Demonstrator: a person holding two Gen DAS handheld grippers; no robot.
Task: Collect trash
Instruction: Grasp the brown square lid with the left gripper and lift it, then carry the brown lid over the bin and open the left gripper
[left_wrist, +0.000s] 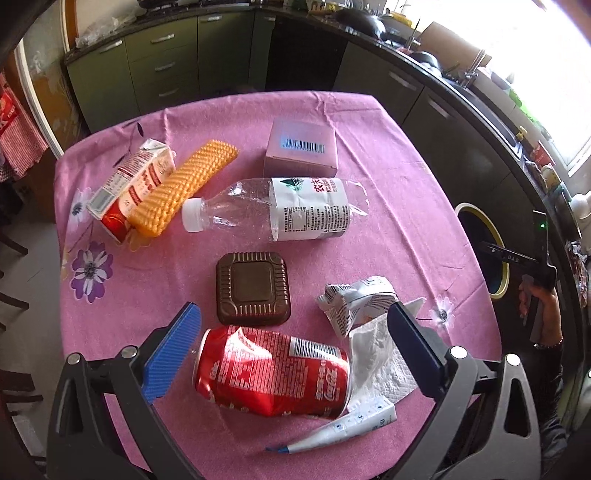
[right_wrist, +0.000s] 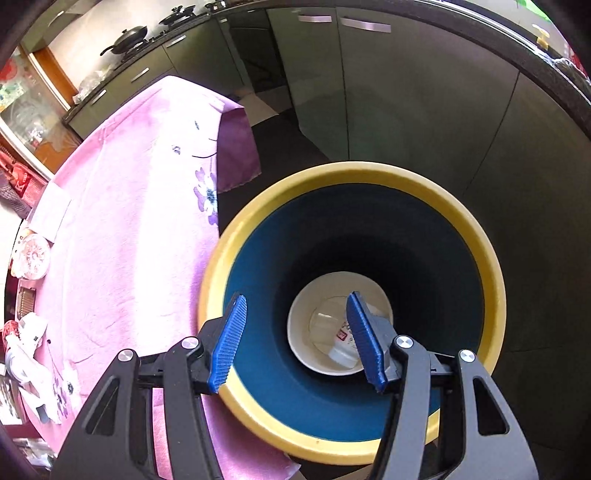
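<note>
Trash spread on pink floral-cloth worktop (left_wrist: 388, 229). Left hand-held gripper (left_wrist: 291, 343) spread wide, empty, pads either side of dented red Coca-Cola can (left_wrist: 273, 373) lying on its side, not touching. White crumpled tissue (left_wrist: 380, 365) partly hidden behind can and right pad; white tube (left_wrist: 340, 428) tucked under can. Clear plastic bottle (left_wrist: 277, 208) and brown ribbed square lid (left_wrist: 253, 288) further out. Right hand-held gripper (right_wrist: 295, 338) wide, empty, over yellow-rimmed blue bin (right_wrist: 491, 258); white cup (right_wrist: 303, 314) at the bottom, contents unclear.
</note>
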